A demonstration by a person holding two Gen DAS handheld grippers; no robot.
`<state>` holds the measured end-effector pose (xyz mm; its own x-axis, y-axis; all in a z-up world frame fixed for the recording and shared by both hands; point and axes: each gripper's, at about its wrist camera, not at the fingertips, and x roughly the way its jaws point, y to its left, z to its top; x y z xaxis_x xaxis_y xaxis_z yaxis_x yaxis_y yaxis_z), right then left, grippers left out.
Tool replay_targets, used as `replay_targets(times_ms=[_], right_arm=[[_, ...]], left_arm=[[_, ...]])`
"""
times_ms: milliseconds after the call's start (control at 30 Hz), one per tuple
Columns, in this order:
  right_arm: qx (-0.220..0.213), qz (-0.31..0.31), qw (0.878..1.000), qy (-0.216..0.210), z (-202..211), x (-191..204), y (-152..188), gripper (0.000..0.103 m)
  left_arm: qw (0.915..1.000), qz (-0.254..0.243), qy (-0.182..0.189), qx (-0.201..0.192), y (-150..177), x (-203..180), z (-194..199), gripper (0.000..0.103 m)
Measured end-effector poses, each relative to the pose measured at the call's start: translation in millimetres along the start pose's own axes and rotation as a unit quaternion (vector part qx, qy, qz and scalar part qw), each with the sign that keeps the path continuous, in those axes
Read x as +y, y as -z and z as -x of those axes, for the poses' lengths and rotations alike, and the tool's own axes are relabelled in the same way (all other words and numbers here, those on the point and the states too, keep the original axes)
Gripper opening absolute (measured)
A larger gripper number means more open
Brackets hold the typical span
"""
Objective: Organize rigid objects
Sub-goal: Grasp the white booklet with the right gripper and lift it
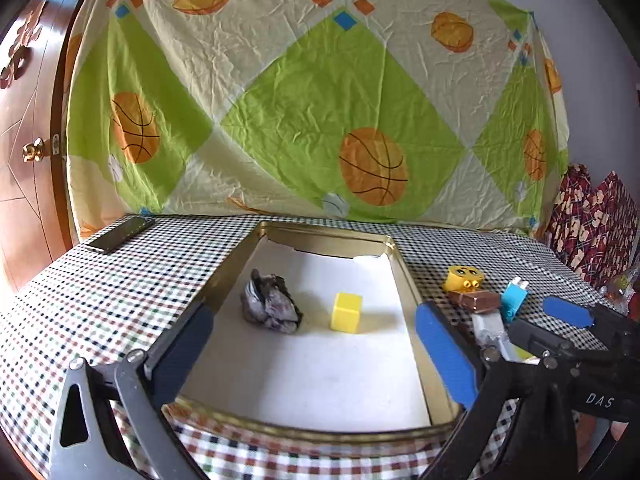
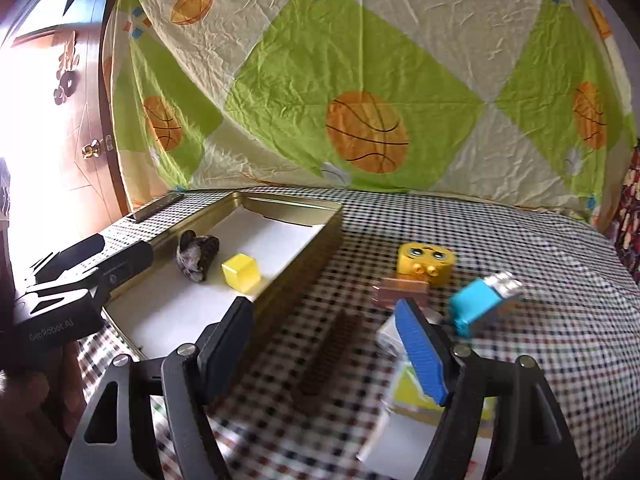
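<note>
A gold tray (image 1: 404,276) sits on a checked table (image 1: 120,280), already holding a yellow cube (image 1: 346,312) and a grey crumpled lump (image 1: 271,302). The left gripper (image 1: 316,352) is held over the tray, jaws open and empty. The right gripper (image 2: 328,348), jaws open, is poised beside loose pieces: a yellow face block (image 2: 425,263), a brown brick (image 2: 400,292), and a blurred, possibly tilted, blue block (image 2: 478,308). A piece is probably to be gripped next.
</note>
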<state>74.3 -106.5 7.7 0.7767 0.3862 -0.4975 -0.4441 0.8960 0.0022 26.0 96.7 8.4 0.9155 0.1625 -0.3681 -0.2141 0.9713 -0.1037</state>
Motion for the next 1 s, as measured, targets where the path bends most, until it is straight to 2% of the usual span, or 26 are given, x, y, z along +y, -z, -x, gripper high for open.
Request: replay_targets(times_ms=[100,233,500,667,700,733,867,1000], right_arm=[[-0.001,-0.019,0.999,0.045,23,-23,22,0.087],[0.014,-0.050,0.996,0.071,32,-42,41,0.094],[0.065,-0.079,0.992,0.067,6,-43,47,0.102],[0.075,-0.088,0.992,0.055,-4,-45,49,0.102],[0.077,-0.095,0.992,0.043,-3,-48,50,0.096],[0.080,-0.099,0.991,0.037,-2,-50,50,0.083],[0.053,-0.095,0.993,0.045,11,-55,49,0.083],[0.021,-0.107,0.991,0.073,24,-73,39,0.083]], left_arm=[[0.9999,-0.006,0.006,-0.012,9,-17,8,0.103],[0.9991,-0.039,0.001,-0.017,10,-37,10,0.103],[0.9986,-0.054,0.001,0.000,15,-45,6,0.103],[0.9980,-0.064,0.000,0.000,16,-49,7,0.103],[0.9978,-0.066,0.001,0.001,17,-51,7,0.103],[0.9977,-0.067,0.006,0.003,16,-52,6,0.103],[0.9969,-0.070,0.033,0.012,16,-66,6,0.103],[0.9943,-0.081,0.065,0.022,15,-90,2,0.103]])
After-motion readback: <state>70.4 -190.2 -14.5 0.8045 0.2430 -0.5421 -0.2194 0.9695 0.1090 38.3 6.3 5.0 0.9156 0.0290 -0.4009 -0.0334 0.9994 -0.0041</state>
